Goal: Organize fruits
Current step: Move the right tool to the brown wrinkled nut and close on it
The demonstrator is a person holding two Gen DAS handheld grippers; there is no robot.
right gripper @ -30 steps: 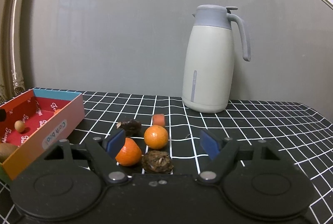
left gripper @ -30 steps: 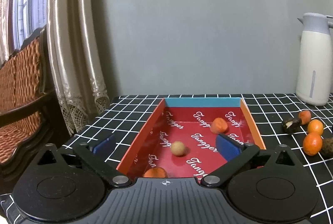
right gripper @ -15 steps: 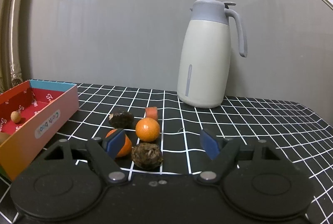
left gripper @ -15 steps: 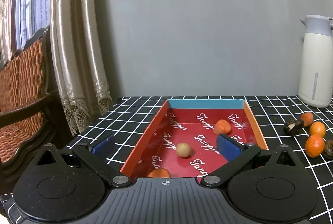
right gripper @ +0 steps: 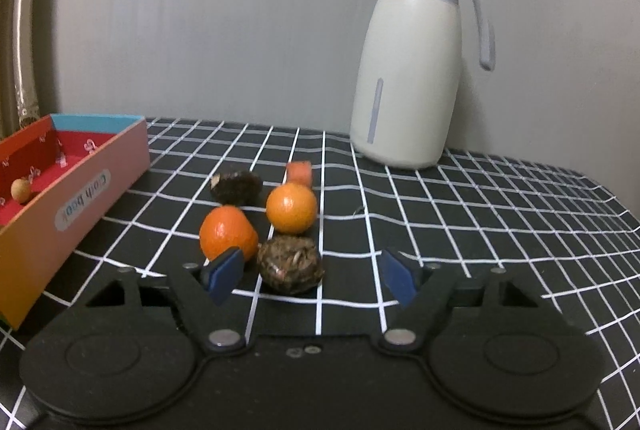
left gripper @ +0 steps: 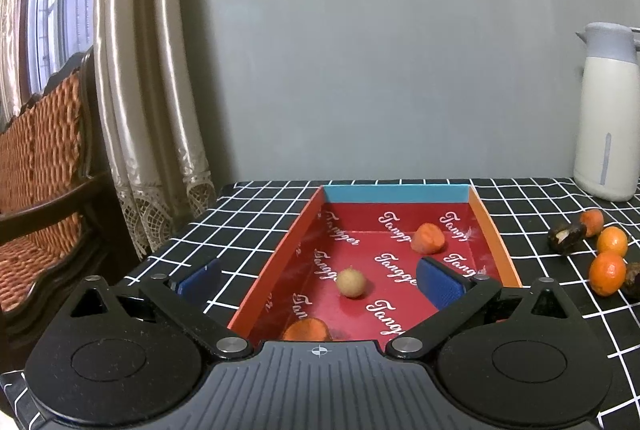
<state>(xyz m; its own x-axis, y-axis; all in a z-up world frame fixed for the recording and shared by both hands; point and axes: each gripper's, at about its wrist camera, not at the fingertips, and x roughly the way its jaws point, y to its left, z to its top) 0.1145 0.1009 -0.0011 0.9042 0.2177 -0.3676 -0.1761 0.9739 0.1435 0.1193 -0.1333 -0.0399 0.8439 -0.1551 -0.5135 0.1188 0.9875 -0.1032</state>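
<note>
A red box (left gripper: 494,234) lies open on the checked tablecloth; in it are a small tan round fruit (left gripper: 351,282), an orange piece (left gripper: 428,237) at the back and another orange piece (left gripper: 306,330) at the front. My left gripper (left gripper: 318,280) is open and empty above the box's front left. My right gripper (right gripper: 310,276) is open and empty, its jaws either side of a brown rough fruit (right gripper: 289,263). Beyond it lie two oranges (right gripper: 227,232) (right gripper: 291,208), a dark fruit (right gripper: 236,186) and a small orange piece (right gripper: 299,172). The box also shows at left (right gripper: 100,170).
A cream thermos jug (right gripper: 412,70) stands at the back of the table, also in the left wrist view (left gripper: 608,118). Curtains (left gripper: 132,90) and a wicker chair (left gripper: 36,158) stand left of the table. The grey wall is behind.
My right gripper has moved forward and left toward the loose fruits; the brown fruit now sits between its jaws. My left gripper has drifted slightly left over the box.
</note>
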